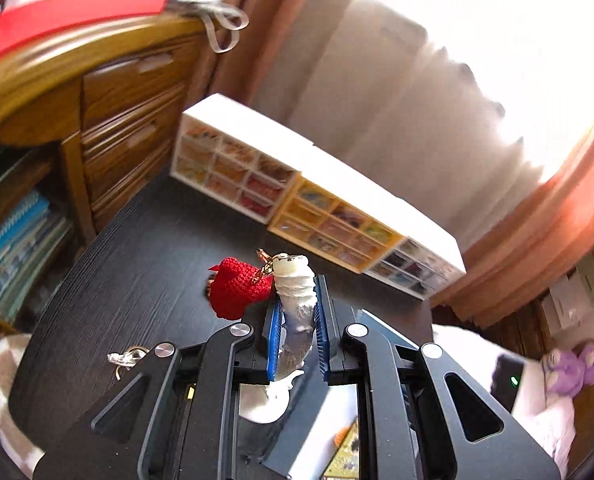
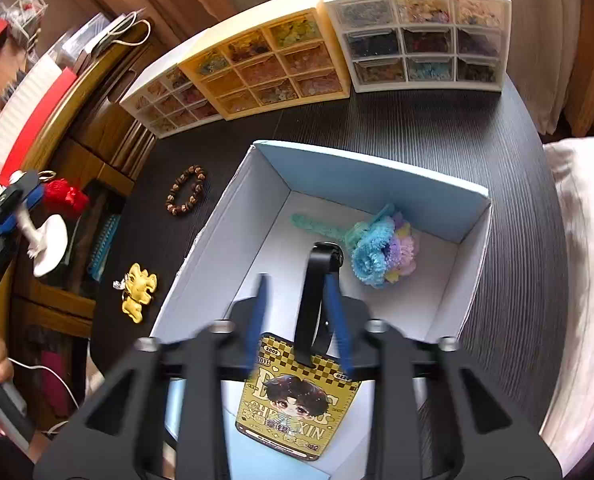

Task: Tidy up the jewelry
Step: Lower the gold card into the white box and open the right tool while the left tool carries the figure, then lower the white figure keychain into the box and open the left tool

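Sorting is partly done, I judge: the box [image 2: 397, 184] already holds a fluffy flower [image 2: 381, 248] of pastel chenille, and a card tag [image 2: 297, 396] hangs over it on a black strap [image 2: 317, 292]. The right gripper [image 2: 301, 308] has its blue pads apart, with the strap between them, not pressed; the jaws are blurred, so the tag seems released into the box. The left gripper [image 1: 299, 320] is narrow and clamps a white charm [image 1: 293, 304], ridged like a spiral at the top, with a gold clasp and a red crochet piece [image 1: 237, 286] hanging beside it, above the table [image 1: 137, 240].

Left on the dark wood-grain table, beside the box, are a bead bracelet [image 2: 186, 196], round and brown, and a shiny yellow charm [image 2: 137, 292]. These, and the held charm, are not yet stored. The box is smooth white card with pale blue outside. Behind stand three small drawer units [image 2: 281, 56] of plastic, full of coloured bits.
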`<act>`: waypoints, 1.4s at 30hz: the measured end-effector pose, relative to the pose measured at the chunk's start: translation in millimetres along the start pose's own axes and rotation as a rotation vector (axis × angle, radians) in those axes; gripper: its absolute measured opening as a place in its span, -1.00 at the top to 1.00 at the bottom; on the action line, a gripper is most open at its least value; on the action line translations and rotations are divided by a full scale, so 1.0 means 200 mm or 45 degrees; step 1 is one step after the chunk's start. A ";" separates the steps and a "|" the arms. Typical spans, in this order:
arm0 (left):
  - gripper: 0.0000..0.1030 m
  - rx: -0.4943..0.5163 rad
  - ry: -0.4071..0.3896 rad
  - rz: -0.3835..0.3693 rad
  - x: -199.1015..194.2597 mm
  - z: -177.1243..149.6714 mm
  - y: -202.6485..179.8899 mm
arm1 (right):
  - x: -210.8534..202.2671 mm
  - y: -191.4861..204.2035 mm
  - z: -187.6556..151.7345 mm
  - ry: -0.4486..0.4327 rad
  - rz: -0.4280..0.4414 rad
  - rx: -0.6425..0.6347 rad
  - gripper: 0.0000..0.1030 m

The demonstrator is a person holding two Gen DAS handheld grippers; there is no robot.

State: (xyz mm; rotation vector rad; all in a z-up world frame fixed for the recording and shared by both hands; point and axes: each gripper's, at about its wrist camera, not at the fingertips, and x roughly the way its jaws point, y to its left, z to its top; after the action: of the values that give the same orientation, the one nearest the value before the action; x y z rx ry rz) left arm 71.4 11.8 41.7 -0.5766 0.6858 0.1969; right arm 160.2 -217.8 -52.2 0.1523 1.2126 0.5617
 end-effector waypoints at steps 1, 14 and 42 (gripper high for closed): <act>0.70 0.016 0.000 -0.010 -0.01 0.00 -0.02 | -0.01 0.00 0.00 -0.007 0.001 0.010 0.11; 0.70 0.239 0.072 -0.177 -0.09 -0.13 -0.38 | -0.54 -0.08 -0.04 -0.348 -0.006 0.079 -0.38; 0.70 0.367 0.493 -0.150 0.45 -0.65 -0.54 | -0.72 -0.30 -0.44 -0.498 0.005 0.316 -0.50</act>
State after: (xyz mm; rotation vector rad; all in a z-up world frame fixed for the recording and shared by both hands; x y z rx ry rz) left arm 108.2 -152.1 -50.3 -0.3776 1.0315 -0.1279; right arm 65.6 -354.2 12.7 0.4538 0.8956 0.3608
